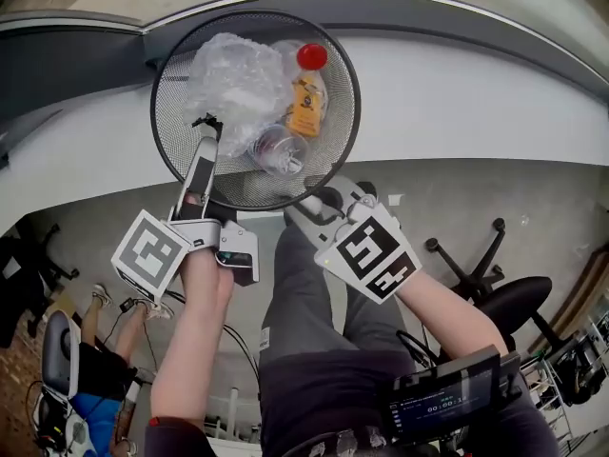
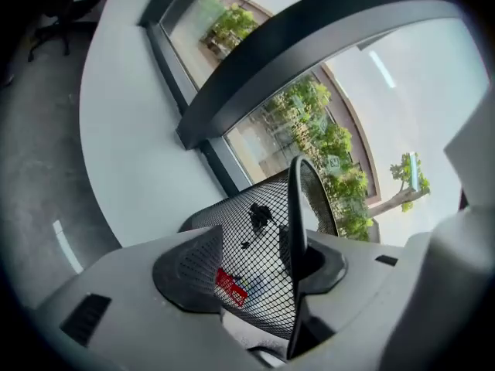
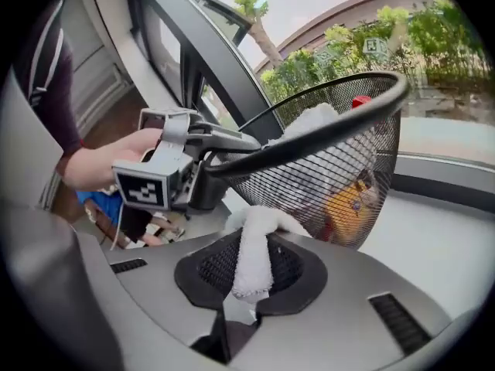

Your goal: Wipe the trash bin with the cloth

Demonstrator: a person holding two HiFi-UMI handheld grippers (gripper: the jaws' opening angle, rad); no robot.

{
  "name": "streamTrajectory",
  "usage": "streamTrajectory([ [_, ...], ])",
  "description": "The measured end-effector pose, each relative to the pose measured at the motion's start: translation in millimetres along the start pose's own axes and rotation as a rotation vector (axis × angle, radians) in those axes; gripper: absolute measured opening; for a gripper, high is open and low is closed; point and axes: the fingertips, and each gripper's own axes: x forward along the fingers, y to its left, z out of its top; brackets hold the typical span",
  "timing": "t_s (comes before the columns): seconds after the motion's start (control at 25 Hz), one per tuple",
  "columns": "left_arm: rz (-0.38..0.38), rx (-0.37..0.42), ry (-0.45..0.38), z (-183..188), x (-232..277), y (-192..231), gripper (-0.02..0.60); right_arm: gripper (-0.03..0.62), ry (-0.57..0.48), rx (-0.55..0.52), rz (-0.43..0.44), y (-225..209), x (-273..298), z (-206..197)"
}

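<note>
The black mesh trash bin [image 1: 349, 112] is tipped with its mouth toward me over the white desk. It holds crumpled clear plastic [image 1: 233, 84], an orange packet [image 1: 306, 105] and a red-capped bottle [image 1: 311, 57]. My left gripper [image 1: 206, 129] clasps the near left rim. In the left gripper view the rim [image 2: 296, 199] and mesh wall [image 2: 255, 246] sit between the pads of that gripper [image 2: 251, 263]. My right gripper [image 3: 251, 275] is shut on a white cloth [image 3: 251, 246], whose free end lies against the bin's outer mesh [image 3: 340, 176]. In the head view this gripper [image 1: 324, 206] is at the bin's near underside.
A curved white desk [image 1: 457, 103] runs beneath a dark window frame [image 1: 476, 27]. Office chair bases [image 1: 476, 255] stand on the grey floor to the right. A seated person [image 1: 90, 369] is at lower left. A small screen [image 1: 442, 403] hangs at my waist.
</note>
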Motion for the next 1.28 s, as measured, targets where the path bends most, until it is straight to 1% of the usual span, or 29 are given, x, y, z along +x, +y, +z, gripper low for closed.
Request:
streamTrajectory([
  [0.08,0.015,-0.013,-0.017,-3,-3,7,0.221,0.046,-0.002,0.034,0.025,3,2,1],
  [0.16,0.038,0.01,0.014,-1,-4,15,0.23,0.046,0.04,0.026,0.027,-6,-4,-9],
  [0.2,0.033,0.033,0.033,4,-4,16,0.233,0.046,0.067,0.01,0.013,-15,-11,-16],
  [0.24,0.011,0.06,0.049,8,-4,15,0.238,0.046,0.089,-0.008,-0.016,-29,-21,-22],
  [0.32,-0.046,0.108,0.074,12,-8,13,0.245,0.046,0.122,-0.031,-0.115,-65,-47,-32],
  [0.4,-0.074,0.14,0.094,10,-19,13,0.287,0.046,0.152,-0.068,-0.225,-103,-70,-34],
  [0.44,-0.078,0.148,0.105,7,-26,15,0.289,0.046,0.169,-0.106,-0.275,-120,-79,-32],
  [0.52,-0.072,0.161,0.124,2,-43,18,0.312,0.046,0.211,-0.204,-0.362,-149,-91,-24],
  [0.6,-0.059,0.193,0.133,-1,-59,20,0.316,0.049,0.272,-0.275,-0.411,-171,-95,-23],
  [0.64,-0.054,0.222,0.132,-2,-65,20,0.316,0.065,0.3,-0.285,-0.416,-179,-95,-25],
  [0.68,-0.05,0.257,0.127,-2,-71,18,0.315,0.096,0.322,-0.283,-0.41,-185,-94,-28],
  [0.72,-0.048,0.296,0.12,-1,-75,16,0.314,0.15,0.341,-0.278,-0.4,-188,-93,-30],
  [0.8,-0.053,0.386,0.105,-1,-83,9,0.314,0.188,0.391,-0.288,-0.391,-193,-97,-34],
  [0.84,-0.058,0.434,0.1,-3,-87,6,0.314,0.239,0.426,-0.303,-0.399,-195,-103,-37],
  [0.92,-0.063,0.515,0.097,-9,-95,1,0.314,0.241,0.467,-0.338,-0.46,-203,-123,-40],
  [1.0,-0.092,0.582,0.09,-13,-103,-7,0.314,0.239,0.422,-0.35,-0.537,-209,-144,-29],
  [1.04,-0.119,0.625,0.075,-11,-109,-16,0.291,0.239,0.369,-0.333,-0.548,-203,-153,-18],
  [1.08,-0.147,0.68,0.049,-7,-117,-30,0.185,0.239,0.297,-0.301,-0.537,-191,-161,-3],
  [1.12,-0.172,0.743,0.015,-2,-127,-49,0.028,0.239,0.21,-0.258,-0.505,-172,-172,15],
  [1.16,-0.196,0.804,-0.022,3,-139,-72,-0.005,0.239,0.116,-0.216,-0.458,-147,-184,36],
  [1.2,-0.221,0.852,-0.061,8,-153,-97,-0.005,0.238,0.026,-0.18,-0.402,-120,-197,57],
  [1.24,-0.252,0.883,-0.104,14,-170,-124,-0.005,0.238,-0.056,-0.16,-0.347,-91,-211,77],
  [1.28,-0.286,0.903,-0.15,18,-189,-151,-0.005,0.198,-0.13,-0.161,-0.3,-64,-225,97],
])
